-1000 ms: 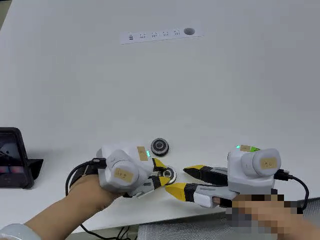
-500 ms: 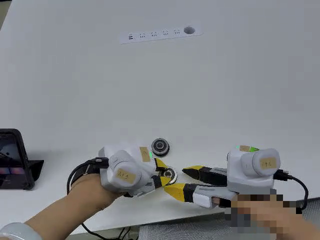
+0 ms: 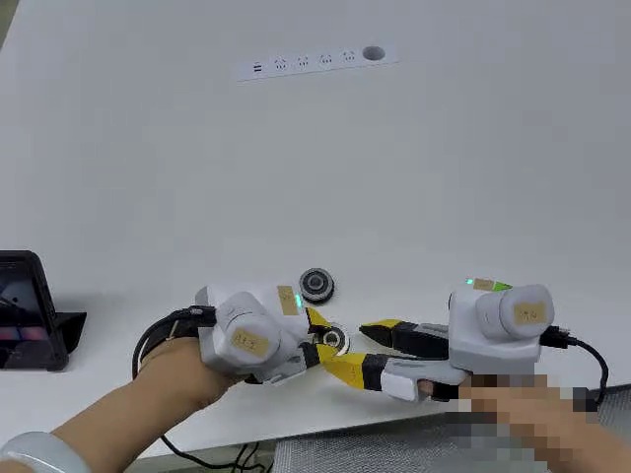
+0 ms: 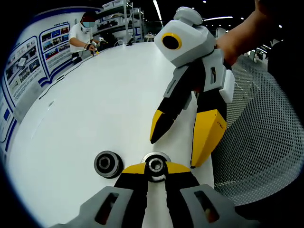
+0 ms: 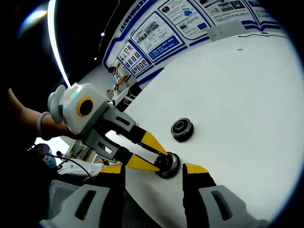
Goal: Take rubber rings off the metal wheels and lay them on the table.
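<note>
A metal wheel with a black rubber ring (image 3: 332, 341) (image 4: 156, 165) (image 5: 167, 164) sits near the table's front edge. My left gripper (image 3: 321, 340) (image 4: 155, 168) is shut on it, one yellow jaw on each side. My right gripper (image 3: 346, 343) (image 5: 153, 171) is open; its yellow-tipped jaws stand close on either side of that same wheel without touching it. In the left gripper view the right gripper (image 4: 175, 152) comes in from above with spread jaws. A second ringed wheel (image 3: 316, 284) (image 4: 108, 164) (image 5: 182, 129) lies flat on the table just beyond, untouched.
A white power strip (image 3: 315, 63) lies at the far side of the white table (image 3: 414, 177). A phone on a stand (image 3: 25, 310) is at the left edge. Cables trail from both grippers over the front edge. Mesh flooring (image 4: 256, 142) lies below the table.
The right gripper has moved left, bringing its open jaws in around the wheel held by the left gripper. The left gripper and the second wheel have stayed put.
</note>
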